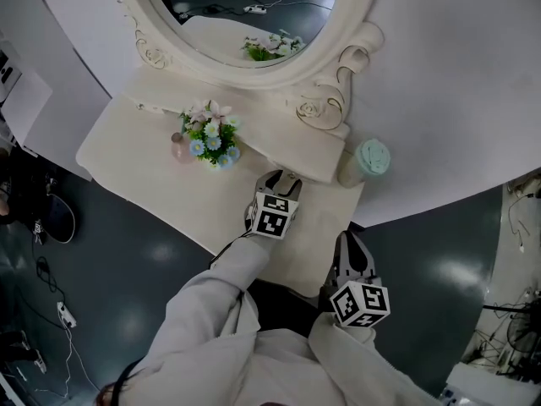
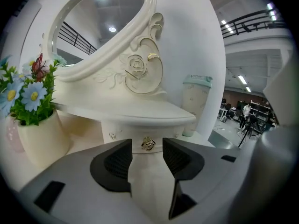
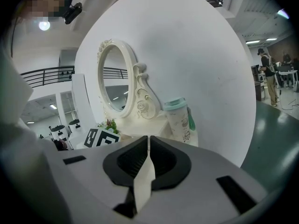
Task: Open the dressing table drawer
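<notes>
Drawer knob (image 2: 148, 143) toward left claw (image 2: 146, 152)

One drawer (image 2: 140, 135), one mirror (image 1: 232, 28), one flower pot (image 2: 38, 143), one cup (image 1: 368, 161)

Bare surface (image 1: 144, 155) runs clear up to the gold drawer knob (image 2: 148, 143), so the straight approach from the front is free. The mirror shelf (image 2: 140, 113) overhangs just above the knob and closes off the top. The flower pot (image 2: 39, 141) stands near on the knob's left. The lidded cup (image 2: 196, 106) fills the corner to its right.
</notes>
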